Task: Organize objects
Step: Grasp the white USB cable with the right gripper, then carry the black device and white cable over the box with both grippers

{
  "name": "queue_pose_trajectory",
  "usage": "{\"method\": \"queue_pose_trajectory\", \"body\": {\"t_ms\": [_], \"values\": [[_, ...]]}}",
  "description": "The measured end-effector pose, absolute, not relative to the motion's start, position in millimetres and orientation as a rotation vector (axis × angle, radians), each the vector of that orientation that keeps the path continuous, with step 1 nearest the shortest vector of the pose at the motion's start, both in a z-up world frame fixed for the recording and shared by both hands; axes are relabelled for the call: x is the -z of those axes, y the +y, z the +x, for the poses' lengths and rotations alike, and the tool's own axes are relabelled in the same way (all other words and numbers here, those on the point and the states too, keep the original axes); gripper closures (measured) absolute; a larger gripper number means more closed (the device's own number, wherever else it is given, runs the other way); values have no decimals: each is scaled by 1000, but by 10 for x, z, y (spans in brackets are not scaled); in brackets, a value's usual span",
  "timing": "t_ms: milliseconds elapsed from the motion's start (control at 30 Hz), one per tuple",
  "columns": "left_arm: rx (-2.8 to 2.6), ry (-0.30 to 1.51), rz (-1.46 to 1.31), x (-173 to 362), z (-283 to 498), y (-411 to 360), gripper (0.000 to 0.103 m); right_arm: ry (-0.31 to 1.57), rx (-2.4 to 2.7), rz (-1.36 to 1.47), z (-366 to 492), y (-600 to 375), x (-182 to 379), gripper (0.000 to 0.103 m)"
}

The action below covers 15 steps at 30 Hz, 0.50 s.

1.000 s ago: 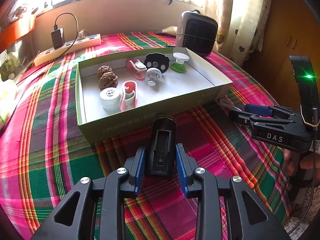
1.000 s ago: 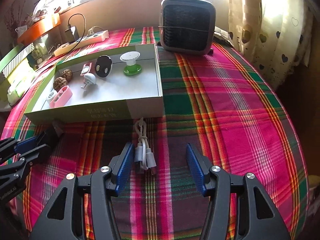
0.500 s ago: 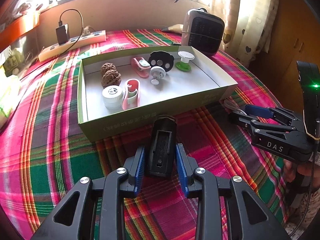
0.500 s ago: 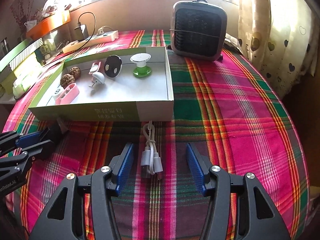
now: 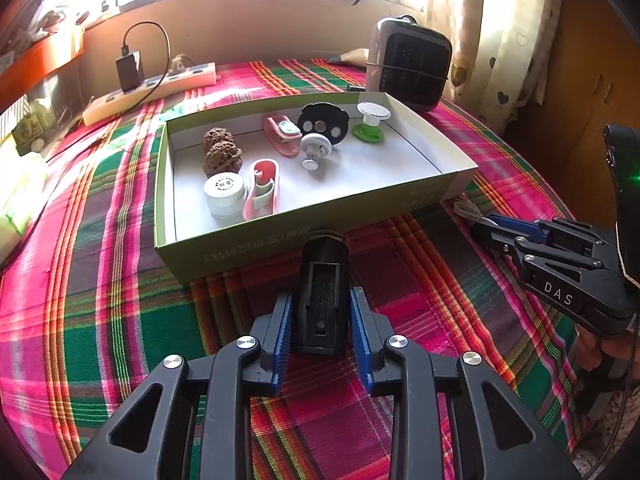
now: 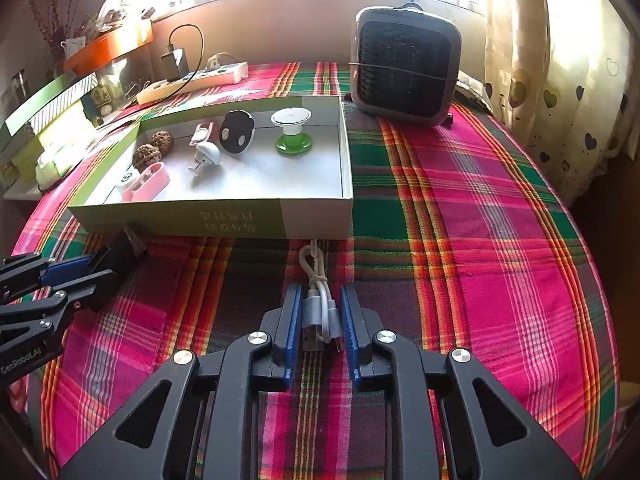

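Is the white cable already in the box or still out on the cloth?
Out. The coiled white cable lies on the plaid tablecloth in front of the box, between the right gripper pads.

Take the grey fan heater (image 6: 404,66) as your landmark. It stands at the far edge of the worktop, on the plaid cloth (image 6: 480,240). To its left you have a cream power strip (image 6: 192,82) with a black charger (image 6: 176,62) plugged in. Further left sits an orange shelf (image 6: 108,50). To the heater's right hangs a heart-patterned curtain (image 6: 560,60).
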<state>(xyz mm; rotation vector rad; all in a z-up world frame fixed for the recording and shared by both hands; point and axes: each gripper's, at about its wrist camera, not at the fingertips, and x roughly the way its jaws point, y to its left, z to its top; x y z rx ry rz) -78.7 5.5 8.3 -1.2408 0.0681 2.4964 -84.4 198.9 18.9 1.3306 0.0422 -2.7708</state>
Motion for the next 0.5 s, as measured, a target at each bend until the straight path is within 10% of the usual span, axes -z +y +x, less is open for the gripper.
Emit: {"method": "queue_pose_trajectory", "body": {"t_ms": [500], "values": [[-2531,81,-1225,-136,-747,81,78,17,2738,1275,-774,1971,-239,83]]}}
